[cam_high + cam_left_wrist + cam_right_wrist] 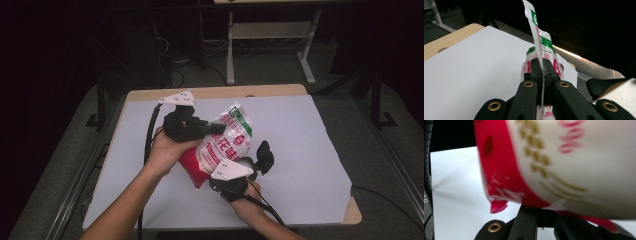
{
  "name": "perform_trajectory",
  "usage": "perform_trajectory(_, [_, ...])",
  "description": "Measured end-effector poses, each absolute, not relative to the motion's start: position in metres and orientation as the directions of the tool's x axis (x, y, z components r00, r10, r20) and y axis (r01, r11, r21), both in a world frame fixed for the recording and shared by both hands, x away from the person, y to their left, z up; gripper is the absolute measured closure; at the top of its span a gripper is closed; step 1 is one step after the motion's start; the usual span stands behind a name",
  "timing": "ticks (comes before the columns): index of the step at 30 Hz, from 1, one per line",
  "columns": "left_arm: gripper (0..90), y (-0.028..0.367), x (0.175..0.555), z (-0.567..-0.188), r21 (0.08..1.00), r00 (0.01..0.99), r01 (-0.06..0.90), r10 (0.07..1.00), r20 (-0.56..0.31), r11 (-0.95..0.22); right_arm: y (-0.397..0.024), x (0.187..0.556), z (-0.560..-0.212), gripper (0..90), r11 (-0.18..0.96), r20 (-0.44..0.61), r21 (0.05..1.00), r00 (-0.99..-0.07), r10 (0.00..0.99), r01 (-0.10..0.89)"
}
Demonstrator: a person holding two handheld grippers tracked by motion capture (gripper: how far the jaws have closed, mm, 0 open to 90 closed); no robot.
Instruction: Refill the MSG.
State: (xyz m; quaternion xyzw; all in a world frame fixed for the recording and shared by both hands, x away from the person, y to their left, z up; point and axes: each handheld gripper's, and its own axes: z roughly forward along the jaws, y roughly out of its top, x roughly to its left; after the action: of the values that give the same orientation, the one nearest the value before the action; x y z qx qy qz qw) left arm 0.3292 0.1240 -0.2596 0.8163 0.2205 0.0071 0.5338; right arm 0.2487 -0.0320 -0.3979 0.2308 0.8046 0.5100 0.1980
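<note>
Snack bag (227,142) held above the white surface (300,150), between two grippers: the left gripper (543,65) clamps its upper edge, the right gripper (235,172) pinches its red bottom edge.

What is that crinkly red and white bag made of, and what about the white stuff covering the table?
The bag looks like thin glossy plastic film: it shines, creases, and a flat edge pinches thinly in the left hand-held gripper. The white cover looks like matt paper or a thin sheet, lying flat without glare; which one, I cannot tell. The table edge looks like pale wood.
</note>
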Motion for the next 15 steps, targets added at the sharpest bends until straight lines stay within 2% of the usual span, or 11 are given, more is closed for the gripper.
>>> perform_trajectory(15, [90.0, 0.114, 0.3311, -0.2634, 0.863, 0.901, 0.359, 0.373, -0.221, -0.357, -0.0269, 0.2476, -0.4023, 90.0, 0.375, -0.066, 0.908, -0.82, 0.569, 0.188])
